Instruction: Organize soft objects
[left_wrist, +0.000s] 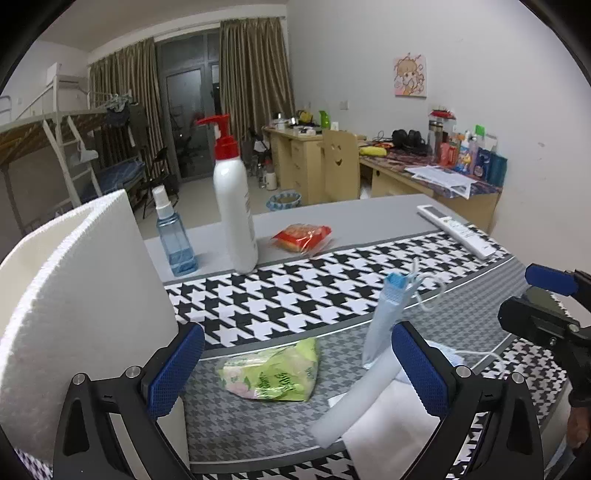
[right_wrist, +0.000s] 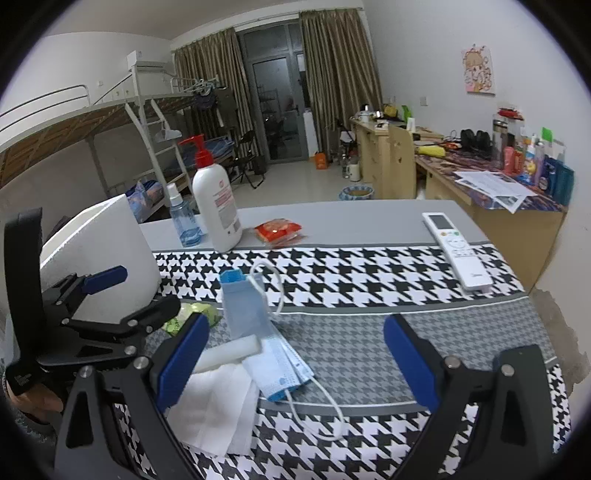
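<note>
Houndstooth cloth (right_wrist: 369, 273); white foam bin (left_wrist: 85, 295) beside green packet (left_wrist: 273, 373).

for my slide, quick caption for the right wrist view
Open right claw hovers over a blue face mask and white tissue on a houndstooth cloth.

Blue face mask (right_wrist: 275, 354), crumpled, loops loose, white tissue (right_wrist: 214, 406) beside, green tissue pack (left_wrist: 273, 373) flat on houndstooth cloth (right_wrist: 369, 269)
</note>
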